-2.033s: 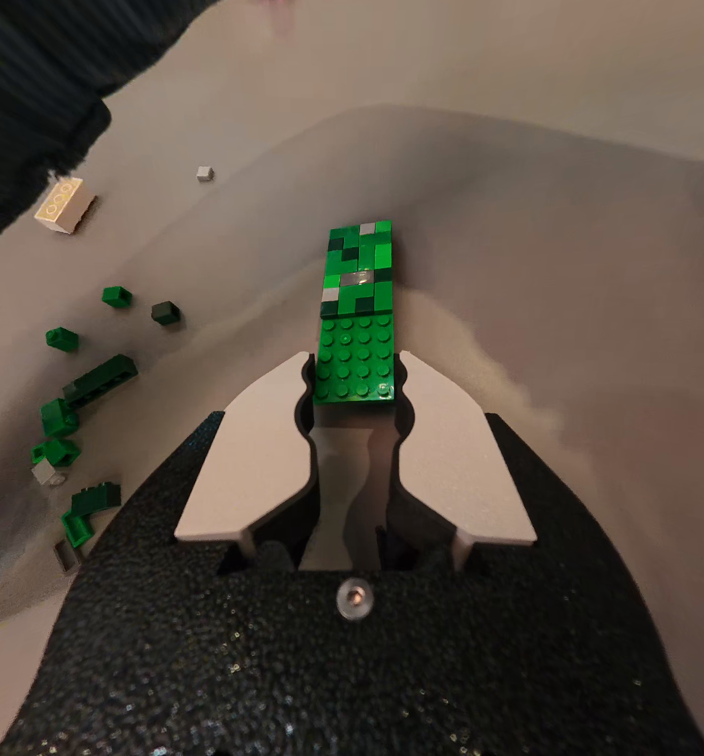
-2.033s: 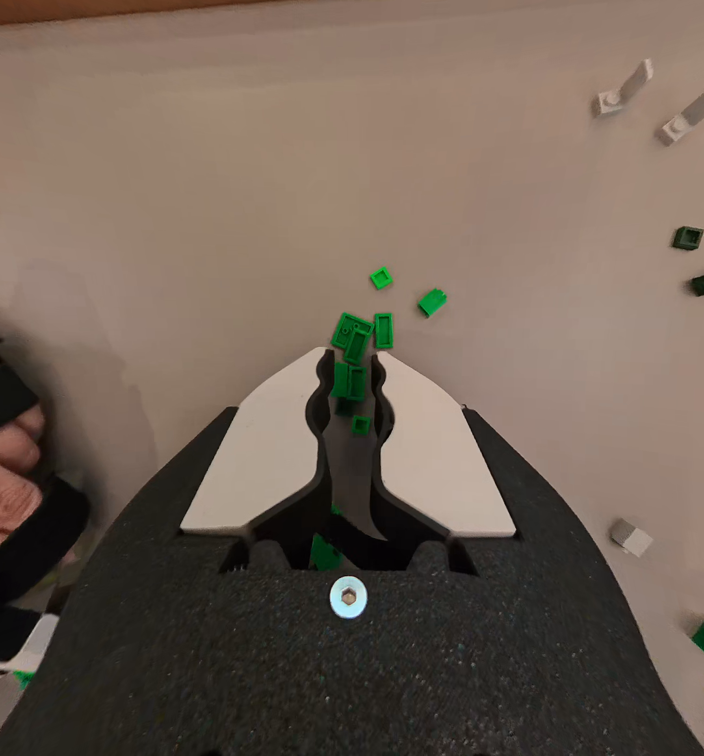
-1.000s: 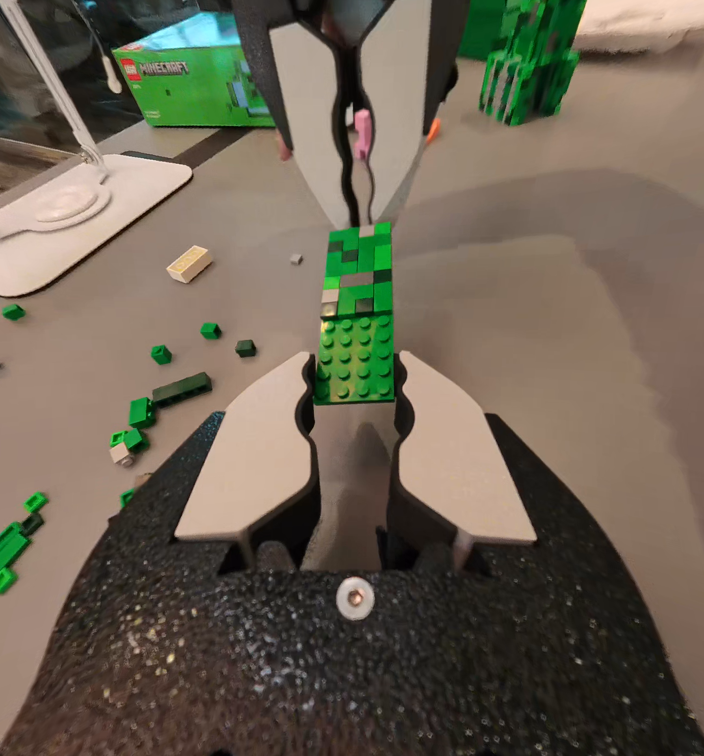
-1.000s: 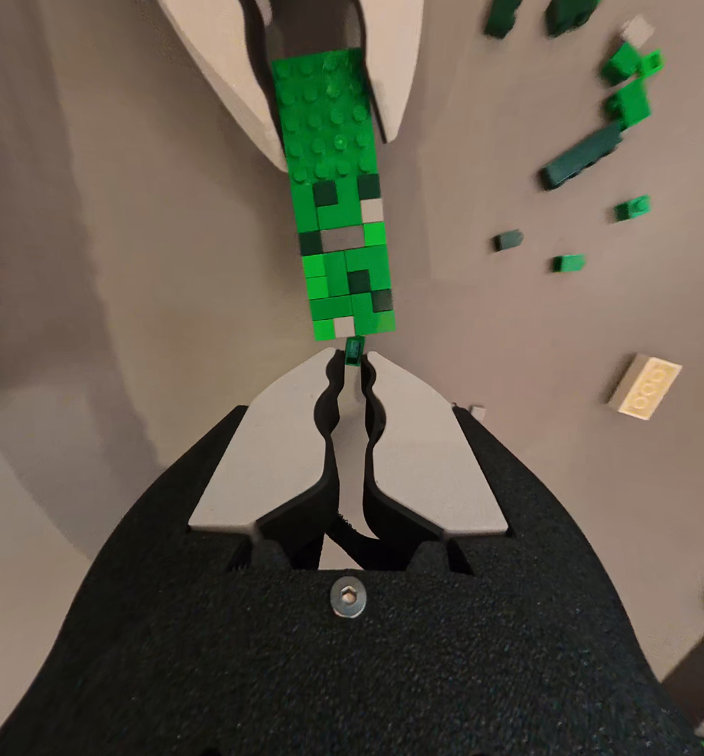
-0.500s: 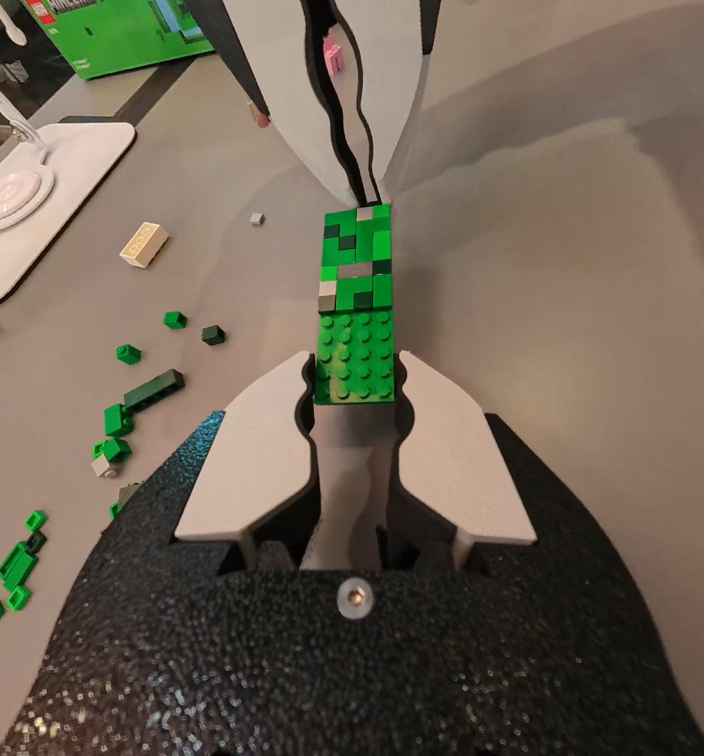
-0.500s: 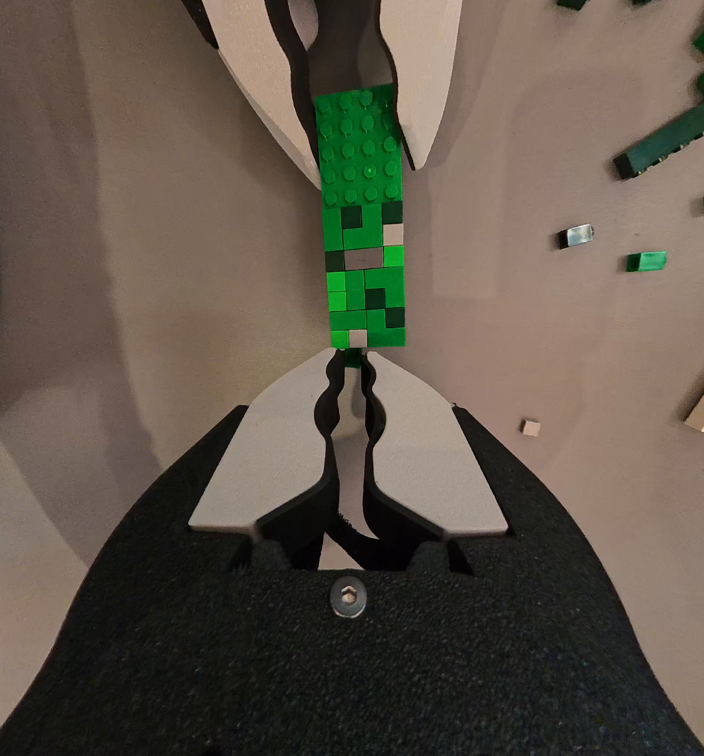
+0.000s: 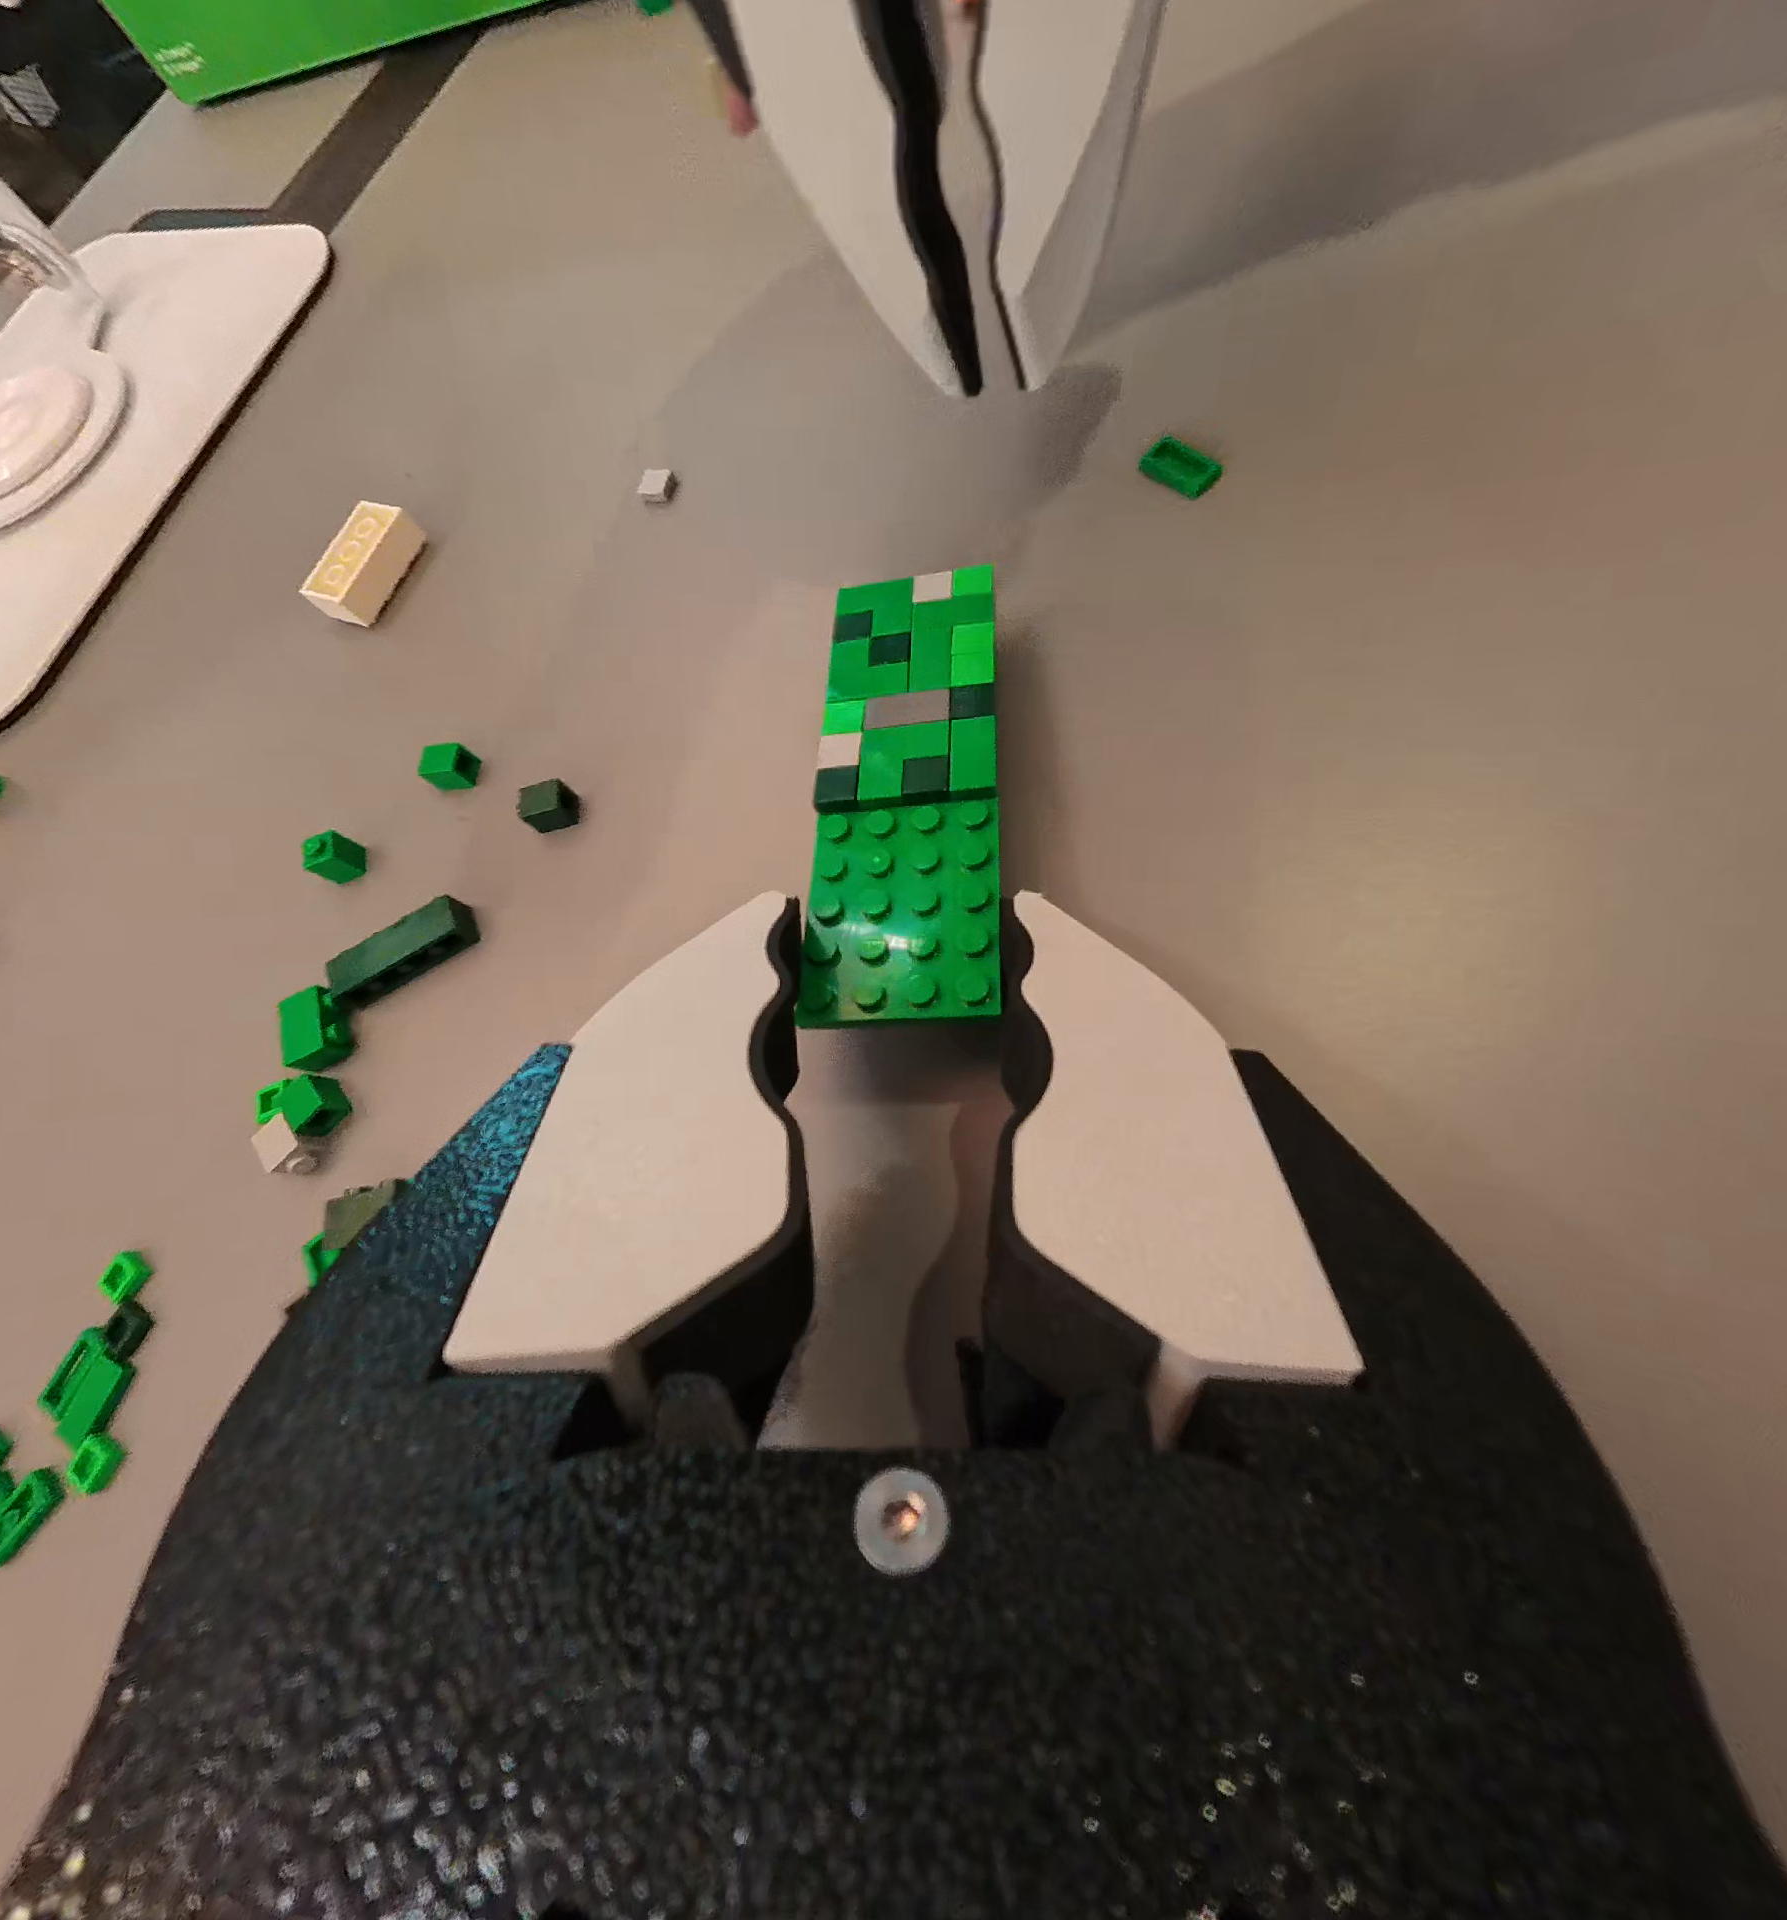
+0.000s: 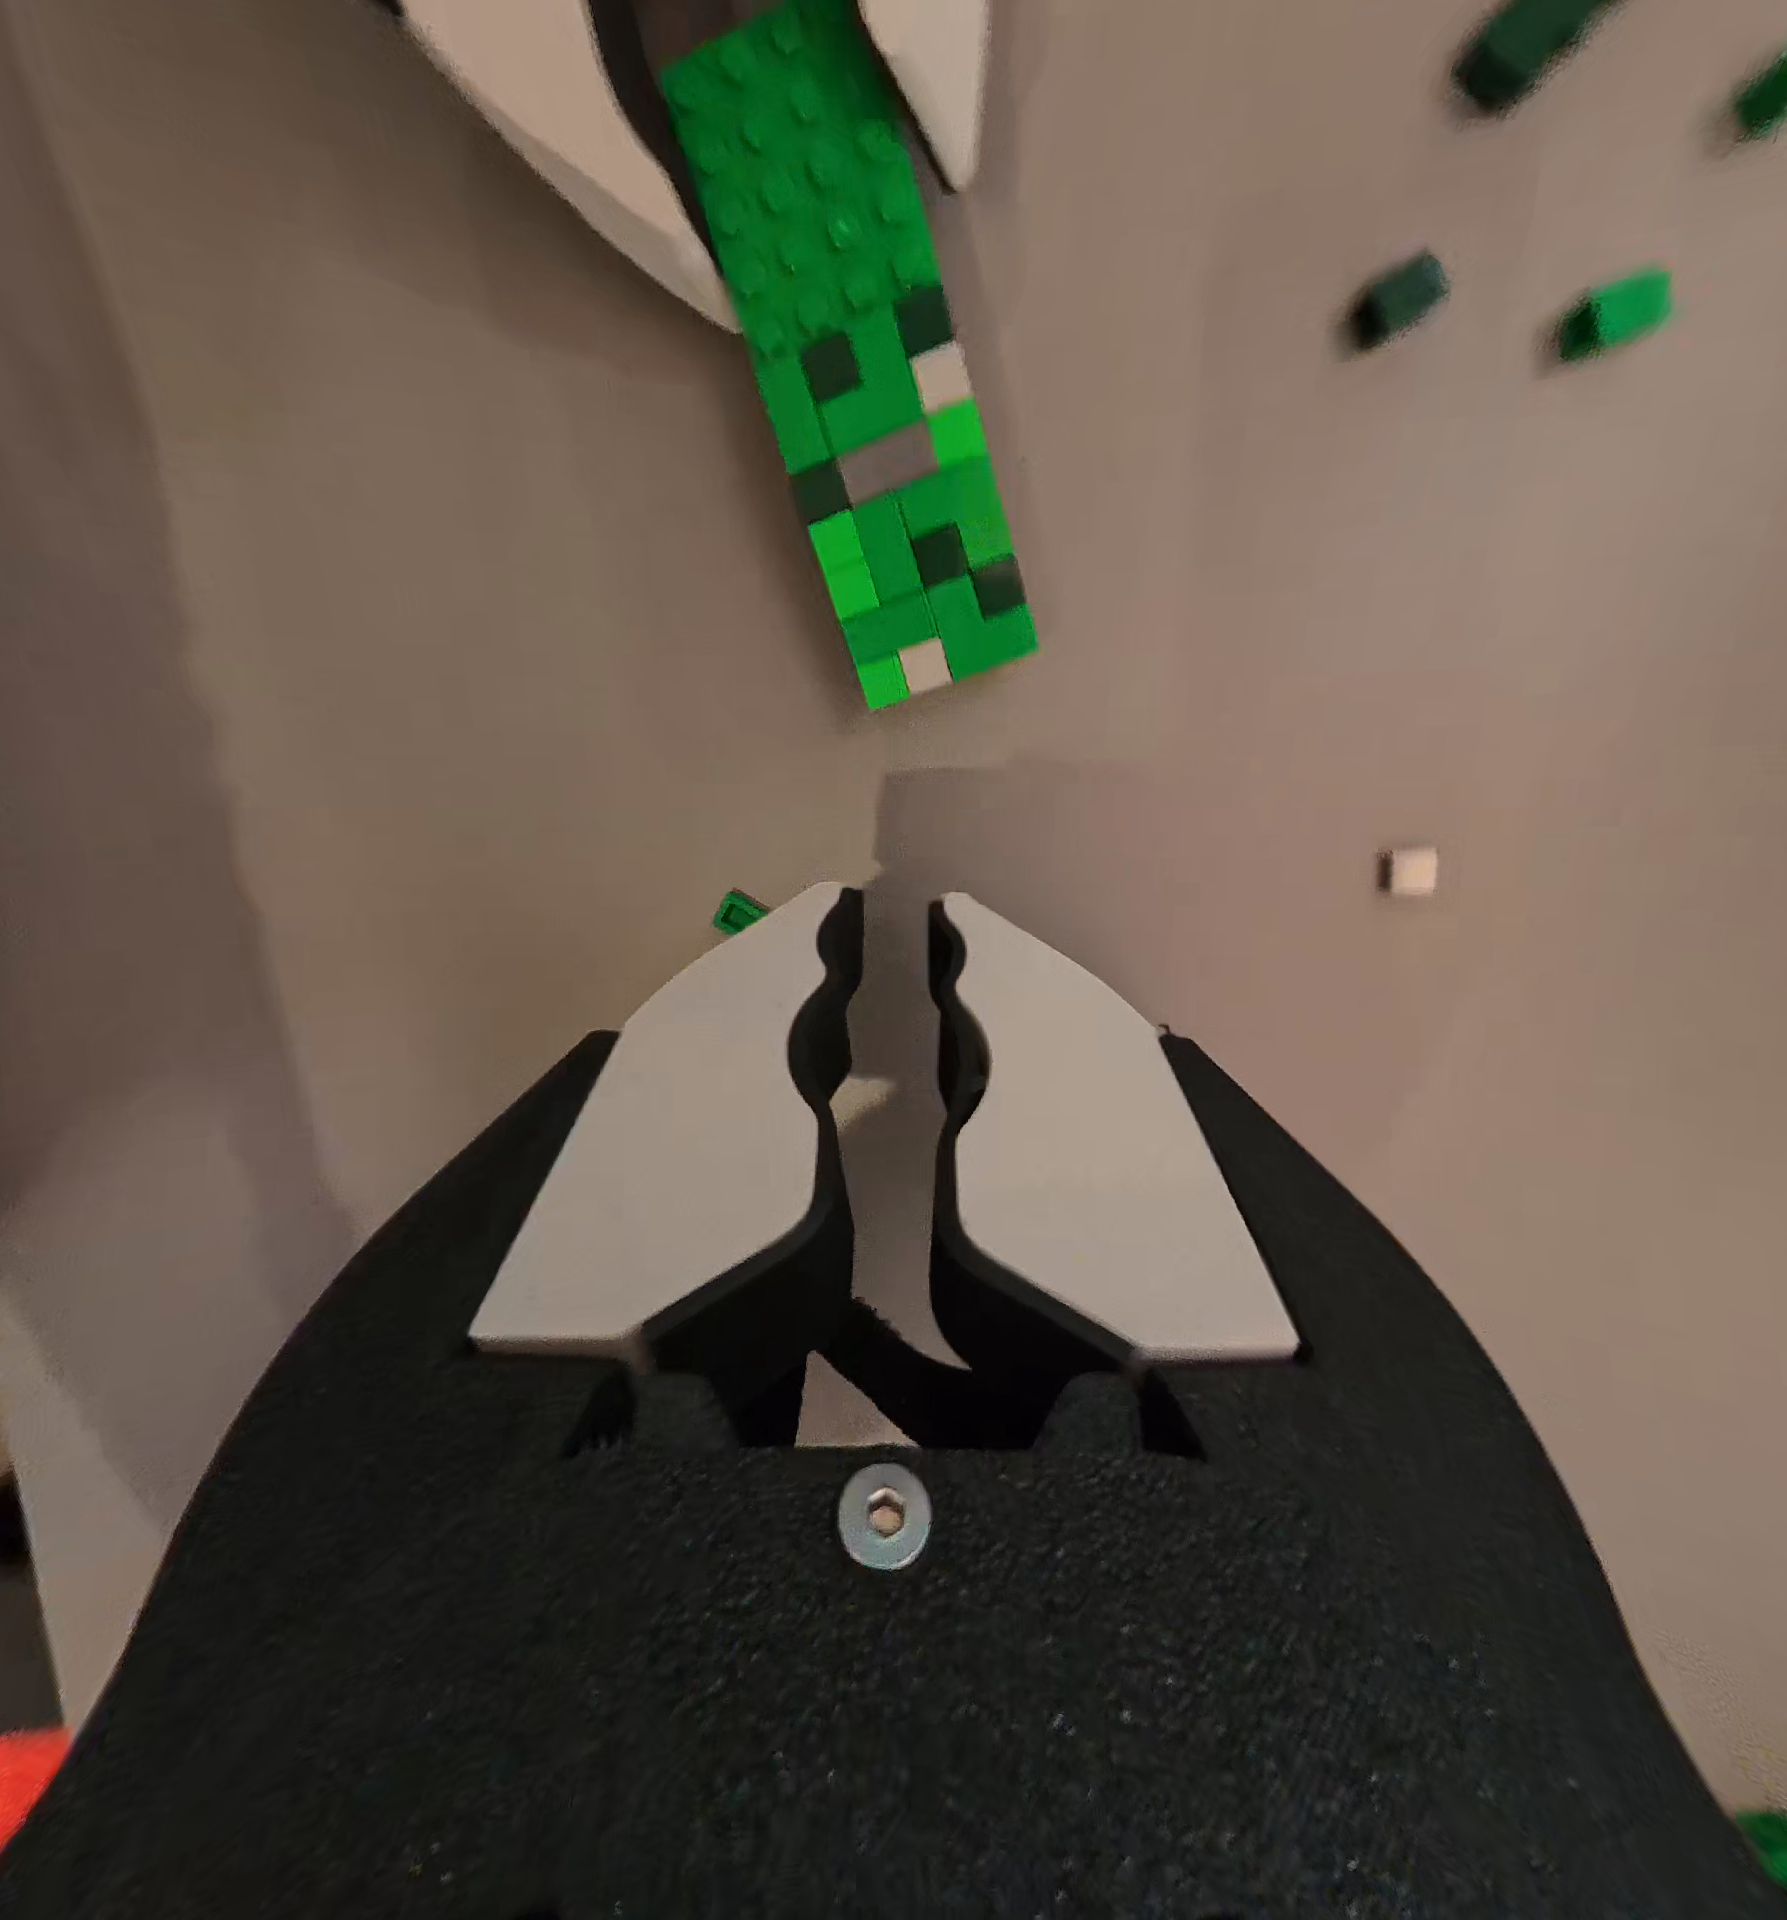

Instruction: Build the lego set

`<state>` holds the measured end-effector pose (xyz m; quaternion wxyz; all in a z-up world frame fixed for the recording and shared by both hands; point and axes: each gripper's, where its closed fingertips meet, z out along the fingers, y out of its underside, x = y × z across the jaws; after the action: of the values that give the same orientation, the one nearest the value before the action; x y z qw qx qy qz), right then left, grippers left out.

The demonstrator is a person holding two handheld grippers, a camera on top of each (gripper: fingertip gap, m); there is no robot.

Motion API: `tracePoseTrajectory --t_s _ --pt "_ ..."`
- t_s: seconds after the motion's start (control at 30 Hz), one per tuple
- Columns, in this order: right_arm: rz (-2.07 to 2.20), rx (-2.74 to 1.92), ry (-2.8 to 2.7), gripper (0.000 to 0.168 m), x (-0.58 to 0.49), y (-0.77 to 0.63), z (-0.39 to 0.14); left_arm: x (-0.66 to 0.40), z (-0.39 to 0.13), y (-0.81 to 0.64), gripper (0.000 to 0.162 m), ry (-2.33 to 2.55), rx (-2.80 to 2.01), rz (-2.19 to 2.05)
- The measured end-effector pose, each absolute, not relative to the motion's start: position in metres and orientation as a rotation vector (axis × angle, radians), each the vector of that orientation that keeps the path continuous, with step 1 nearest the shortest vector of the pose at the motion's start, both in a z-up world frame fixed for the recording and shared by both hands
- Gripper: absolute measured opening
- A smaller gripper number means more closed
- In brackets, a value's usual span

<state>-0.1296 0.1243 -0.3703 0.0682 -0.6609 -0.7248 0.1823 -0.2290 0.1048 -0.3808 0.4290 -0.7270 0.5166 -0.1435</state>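
A long green plate (image 7: pixel 904 914), its far half covered with green, dark green and grey tiles, is held flat just above the grey table (image 7: pixel 1440 831). My left gripper (image 7: pixel 904 914) is shut on the plate's bare studded end; it also shows at the top of the right wrist view (image 8: pixel 847 255). My right gripper (image 8: pixel 894 899) is empty, its jaws a narrow gap apart, and stands off from the plate's tiled end (image 8: pixel 920 582); it shows in the left wrist view (image 7: pixel 993 384). A small green tile (image 7: pixel 1180 468) lies on the table beside it (image 8: pixel 735 914).
Loose green bricks (image 7: pixel 401 945) and flat pieces (image 7: pixel 89 1382) are scattered on the left. A cream brick (image 7: pixel 362 561), a tiny grey piece (image 7: pixel 655 484), a white lamp base (image 7: pixel 141 343) and a green box (image 7: pixel 297 52) lie farther back left. Spacing between my two grippers at the tips: around 11 centimeters.
My right gripper held a small green tile at the plate's tiled end; it has let go and drawn back. The tile now lies on the table. The left gripper still holds the plate.
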Motion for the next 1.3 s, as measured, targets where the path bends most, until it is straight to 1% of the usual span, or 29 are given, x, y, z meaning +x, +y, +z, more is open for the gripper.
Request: tracePoseTrajectory --t_s 0.03,0.1,0.2,0.37,0.47,0.53,0.57,0.6,0.63,0.67,0.73,0.77,0.9,1.0,1.13,1.3 --pt "0.568 -2.020 -2.090 0.014 -0.127 0.122 -0.370 -0.230 -0.380 0.106 0.035 1.281 -1.812 -0.354" --pt "0.613 -2.046 -1.930 0.017 -0.122 0.113 -0.372 -0.230 -0.378 0.106 0.036 1.273 -1.804 -0.351" --pt "0.549 -2.071 -1.764 0.021 -0.110 0.105 -0.383 -0.228 -0.379 0.106 0.036 1.279 -1.798 -0.348" --pt "0.570 -2.136 -1.470 0.030 -0.116 0.094 -0.388 -0.226 -0.384 0.104 0.036 1.295 -1.811 -0.342" --pt "0.474 -2.112 -1.469 0.030 -0.117 0.092 -0.392 -0.228 -0.386 0.104 0.036 1.297 -1.839 -0.344" --pt "0.435 -2.090 -1.483 0.026 -0.119 0.092 -0.394 -0.228 -0.388 0.101 0.036 1.282 -1.886 -0.397" --pt "0.427 -2.066 -1.502 0.020 -0.121 0.091 -0.394 -0.227 -0.389 0.099 0.036 1.273 -1.912 -0.444" --pt "0.426 -2.053 -1.514 0.016 -0.122 0.089 -0.394 -0.227 -0.389 0.098 0.042 1.263 -1.934 -0.482" --pt "0.422 -2.044 -1.515 0.016 -0.122 0.090 -0.394 -0.228 -0.388 0.099 0.051 1.238 -1.953 -0.494" --pt "0.422 -2.032 -1.519 0.016 -0.123 0.090 -0.394 -0.230 -0.384 0.102 0.056 1.208 -1.958 -0.494" --pt "0.415 -1.990 -1.518 0.016 -0.122 0.092 -0.392 -0.235 -0.370 0.106 0.061 1.120 -1.946 -0.513" --pt "0.422 -1.947 -1.516 0.016 -0.123 0.093 -0.389 -0.236 -0.359 0.105 0.061 1.062 -1.932 -0.560" --pt "0.468 -1.595 -1.546 0.015 -0.139 0.086 -0.354 -0.212 -0.318 0.088 0.043 0.894 -1.862 -0.925" --pt "0.395 -1.333 -1.564 0.015 -0.149 0.079 -0.327 -0.185 -0.311 0.075 0.038 0.872 -1.876 -1.099" --pt "0.298 -1.142 -1.608 0.015 -0.156 0.071 -0.313 -0.163 -0.304 0.072 0.026 0.847 -1.869 -1.169" --pt "0.244 -1.065 -1.624 0.015 -0.158 0.069 -0.310 -0.153 -0.306 0.070 0.018 0.851 -1.940 -1.217"
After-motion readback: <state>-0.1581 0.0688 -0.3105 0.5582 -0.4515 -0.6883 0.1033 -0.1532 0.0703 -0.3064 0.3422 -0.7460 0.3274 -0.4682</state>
